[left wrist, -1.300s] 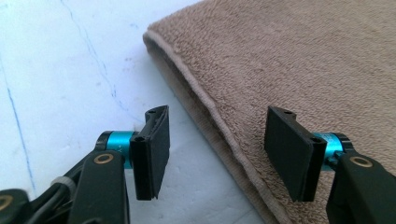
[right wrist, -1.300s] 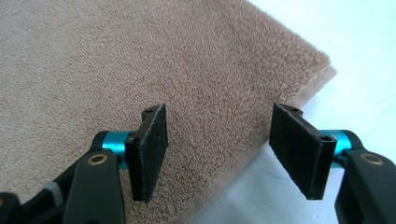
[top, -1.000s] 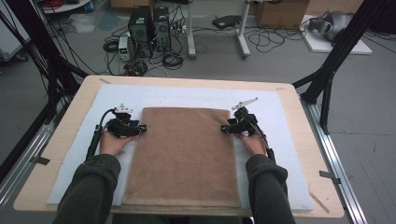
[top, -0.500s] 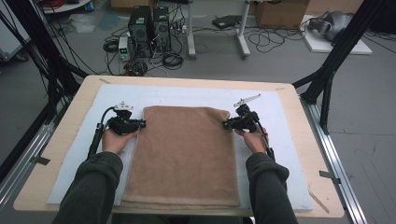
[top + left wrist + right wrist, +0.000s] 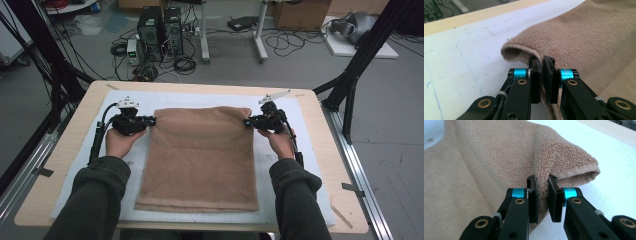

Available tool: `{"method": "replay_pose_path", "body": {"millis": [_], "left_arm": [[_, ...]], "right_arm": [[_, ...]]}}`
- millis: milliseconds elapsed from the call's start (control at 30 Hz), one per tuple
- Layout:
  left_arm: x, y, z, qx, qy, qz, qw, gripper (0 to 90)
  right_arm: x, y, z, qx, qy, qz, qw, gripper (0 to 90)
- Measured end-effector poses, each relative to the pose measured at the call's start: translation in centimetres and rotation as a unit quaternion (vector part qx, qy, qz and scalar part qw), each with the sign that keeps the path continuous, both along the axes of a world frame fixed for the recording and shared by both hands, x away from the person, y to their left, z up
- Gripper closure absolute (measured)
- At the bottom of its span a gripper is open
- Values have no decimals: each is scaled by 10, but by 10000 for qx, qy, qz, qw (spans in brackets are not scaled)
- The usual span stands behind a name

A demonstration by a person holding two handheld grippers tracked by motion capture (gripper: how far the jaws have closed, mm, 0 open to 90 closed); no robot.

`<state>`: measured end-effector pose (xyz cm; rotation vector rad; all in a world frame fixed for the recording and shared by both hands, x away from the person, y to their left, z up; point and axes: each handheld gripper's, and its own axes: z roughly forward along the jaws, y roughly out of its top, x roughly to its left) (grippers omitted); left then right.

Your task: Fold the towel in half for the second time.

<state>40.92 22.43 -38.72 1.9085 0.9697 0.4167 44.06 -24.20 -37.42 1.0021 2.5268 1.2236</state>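
Far edge of fuzzy tan towel [image 5: 200, 150] newly raised; both tongs [image 5: 541, 62] [image 5: 542, 181] pinched on it

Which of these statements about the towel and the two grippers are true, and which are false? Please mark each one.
1. The left gripper is shut on the towel. True.
2. The right gripper hangs open above the towel. False: it is shut on the towel's edge.
3. The towel is blue. False: it is light brown.
4. The towel lies on a white mat that covers the table. True.
5. Both grippers hold the towel's near corners, by the person's sleeves. False: they hold the two far corners.
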Motion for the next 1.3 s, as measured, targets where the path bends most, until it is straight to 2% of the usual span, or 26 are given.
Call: {"method": "replay_pose_path", "body": {"millis": [33, 167, 200, 300, 367, 467, 533, 567, 600, 667, 733, 767, 833, 967, 1033, 1100, 1167, 1267, 1300], "left_arm": [[-5, 1, 1, -29, -52, -36, 10000, 846], [-28, 6, -5, -47, -24, -225, 9997, 844], [-34, 6, -9, -35, -12, -271, 9996, 845], [-51, 8, -18, 98, 56, -524, 9986, 844], [-63, 9, -24, 106, 145, -624, 9979, 845], [-76, 13, -33, 124, 248, -731, 9969, 843], [-83, 13, -40, 237, 317, -762, 9963, 840], [-84, 13, -43, 225, 391, -773, 9960, 834], [-84, 13, -43, 310, 450, -803, 9953, 824], [-84, 12, -41, 308, 376, -755, 9960, 776], [-82, 13, -36, 400, 381, -681, 9961, 644], [-82, 14, -33, 357, 331, -638, 9968, 595], [-82, 16, -27, 286, 243, -602, 9975, 536], [-74, 15, -14, 298, 137, -529, 9981, 496], [-67, 13, -9, 288, 60, -461, 9985, 491], [-55, 10, -9, 295, 121, -381, 9988, 492], [-43, 7, -14, 310, 227, -269, 9989, 493], [-29, 5, -29, 377, 488, -57, 9981, 479], [-25, 4, -35, 397, 612, -48, 9973, 446]], "right_arm": [[-3, -1, 1, 57, -8, 26, 10000, 813], [-21, -6, 3, 209, 97, 202, 9995, 811], [-26, -6, 3, 213, 86, 261, 9994, 811], [-42, -6, -2, 164, 267, 458, 9985, 810], [-52, -8, -10, 223, 415, 516, 9976, 809], [-64, -8, -26, 164, 571, 582, 9965, 807], [-69, -7, -39, 88, 659, 611, 9959, 800], [-71, -7, -45, 118, 695, 635, 9955, 793], [-72, -7, -48, 134, 727, 634, 9952, 779], [-74, -8, -49, 187, 654, 596, 9959, 678], [-74, -9, -44, 116, 615, 566, 9964, 559], [-74, -9, -40, 86, 565, 563, 9968, 536], [-75, -8, -33, -153, 428, 529, 9976, 483], [-70, -9, -17, -224, 208, 459, 9985, 446], [-65, -10, -11, -277, 31, 335, 9990, 444], [-56, -9, -8, -253, -40, 205, 9995, 448], [-45, -6, -12, -363, -46, 122, 9993, 443], [-29, 0, -25, -464, 201, 99, 9987, 409], [-25, 1, -31, -438, 320, 105, 9985, 403]]}}
